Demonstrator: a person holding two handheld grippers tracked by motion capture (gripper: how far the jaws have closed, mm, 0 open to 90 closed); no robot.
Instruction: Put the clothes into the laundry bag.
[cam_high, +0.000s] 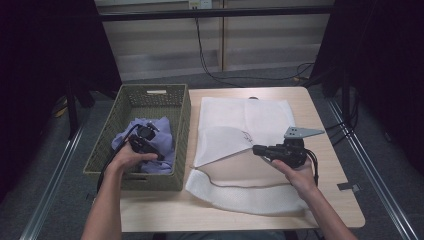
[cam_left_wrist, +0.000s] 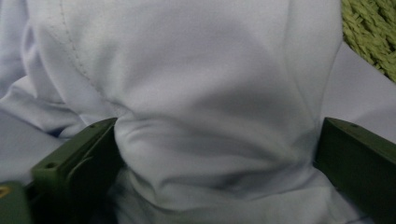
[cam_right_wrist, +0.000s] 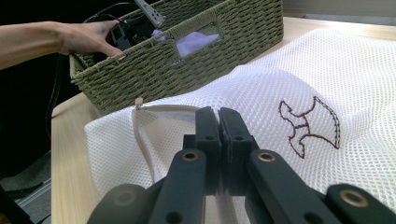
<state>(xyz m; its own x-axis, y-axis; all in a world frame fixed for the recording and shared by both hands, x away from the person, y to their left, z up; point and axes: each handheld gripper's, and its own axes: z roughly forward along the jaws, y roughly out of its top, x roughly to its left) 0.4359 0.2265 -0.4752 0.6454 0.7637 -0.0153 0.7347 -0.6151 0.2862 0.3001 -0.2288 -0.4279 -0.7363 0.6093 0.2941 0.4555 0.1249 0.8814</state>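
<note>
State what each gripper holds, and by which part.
The left gripper has a bunched fold of the lavender garment between open jaws, inside the basket. The right gripper is shut on the mesh bag at its opening edge.

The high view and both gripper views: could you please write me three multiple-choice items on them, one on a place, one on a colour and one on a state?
1. Where does the lilac cloth lie?
A. in the basket
B. on the mesh bag
C. on the floor

2. What colour is the mesh bag?
A. green
B. white
C. black

3. How do the jaws of the right hand-held gripper stand?
A. wide apart
B. around the cloth
C. pressed together over the bag's edge

Answers:
1 A, the high view shows the cloth inside the woven walls.
2 B, the netting is white with a dark stitched emblem.
3 C, the right gripper view shows no gap between them.
</note>
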